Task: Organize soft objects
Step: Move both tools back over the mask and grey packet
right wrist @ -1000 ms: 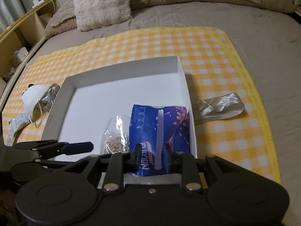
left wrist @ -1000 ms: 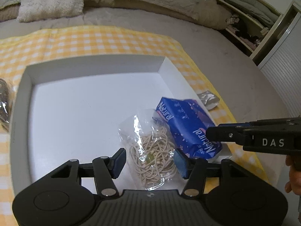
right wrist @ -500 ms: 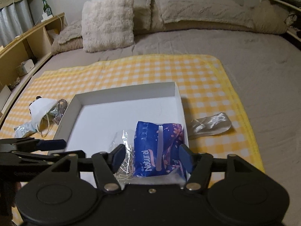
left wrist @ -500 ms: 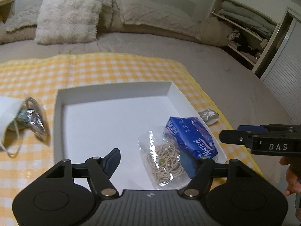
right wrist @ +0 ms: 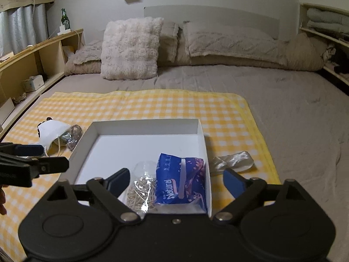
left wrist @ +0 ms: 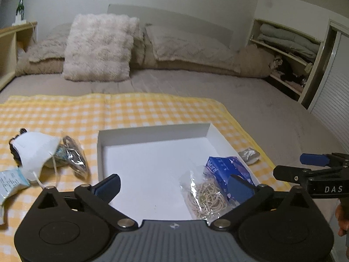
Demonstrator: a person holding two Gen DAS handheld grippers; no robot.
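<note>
A shallow white box [left wrist: 152, 128] [right wrist: 146, 126] sits on a yellow checked cloth [left wrist: 130, 109]. In its near right corner lie a clear bag of rubber bands [left wrist: 205, 196] [right wrist: 141, 187] and a blue "Natural" tissue pack [left wrist: 220, 168] [right wrist: 181, 179], side by side. My left gripper [left wrist: 174, 185] hangs above the box's near edge, its jaws opening wide and gripping nothing. My right gripper [right wrist: 176, 181] hovers over the same corner, its jaws also opening, with the pack lying loose below them. Each gripper shows at the edge of the other's view.
Left of the box on the cloth lie a white face mask [left wrist: 35, 150] [right wrist: 52, 131], a crumpled clear bag [left wrist: 74, 155] and a pale packet [left wrist: 11, 181]. A silvery pouch [left wrist: 248, 154] [right wrist: 235, 161] lies right of the box. Pillows [left wrist: 100, 48] line the bed's head.
The right jaws let go of the blue pack and the left jaws spread away from the rubber band bag. Both grippers rose, drew back and tilted up; both items stayed in the box.
</note>
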